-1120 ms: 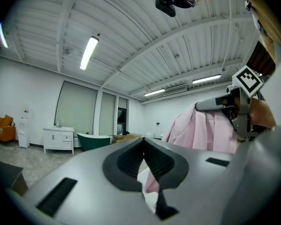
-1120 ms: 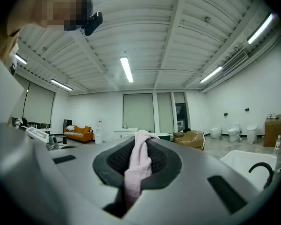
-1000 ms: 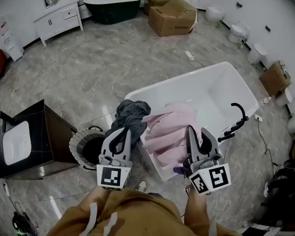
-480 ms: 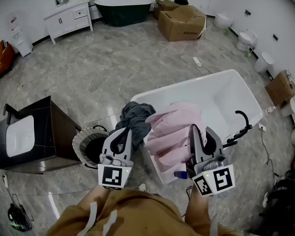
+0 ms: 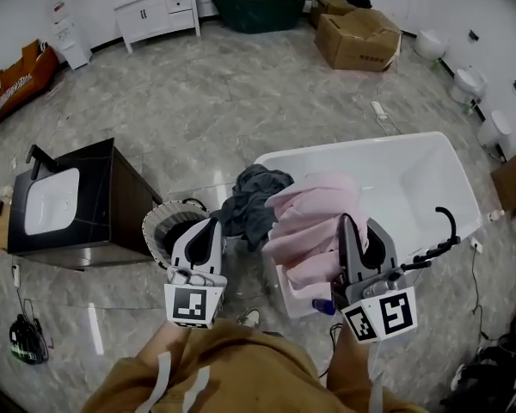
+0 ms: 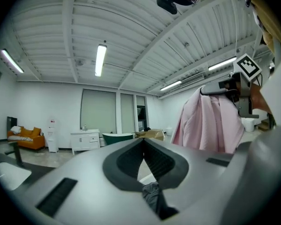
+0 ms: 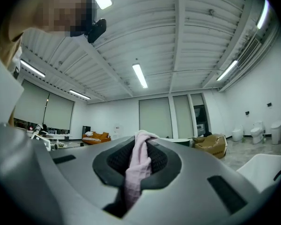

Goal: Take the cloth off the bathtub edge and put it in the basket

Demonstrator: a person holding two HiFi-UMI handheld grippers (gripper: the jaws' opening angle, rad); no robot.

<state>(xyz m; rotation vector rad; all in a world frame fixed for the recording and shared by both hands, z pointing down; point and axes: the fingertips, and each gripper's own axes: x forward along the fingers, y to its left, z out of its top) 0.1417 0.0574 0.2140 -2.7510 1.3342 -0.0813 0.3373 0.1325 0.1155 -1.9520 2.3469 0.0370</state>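
My right gripper [image 5: 348, 222] is shut on a pink cloth [image 5: 314, 231], which hangs in folds over the near end of the white bathtub [image 5: 353, 144]. In the right gripper view the pink cloth [image 7: 136, 172] is pinched between the pads. My left gripper [image 5: 215, 224] is shut, and a dark grey cloth [image 5: 254, 196] trails from its tip toward the tub's corner. The left gripper view shows a bit of that grey cloth [image 6: 152, 196] caught low between the jaws, with the pink cloth [image 6: 210, 121] hanging at the right. A woven basket [image 5: 155, 231] stands on the floor just left of the left gripper.
A black vanity with a white sink [image 5: 69, 200] stands left of the basket. A black faucet [image 5: 443, 235] rises at the tub's right edge. Cardboard boxes [image 5: 361, 37], a dark green tub [image 5: 258, 3], a white cabinet [image 5: 159, 11] and toilets [image 5: 469, 80] line the far walls.
The head view has swung left. Both grippers, still shut on their cloths, have drifted left relative to the tub, and the left one is now closer to the basket.
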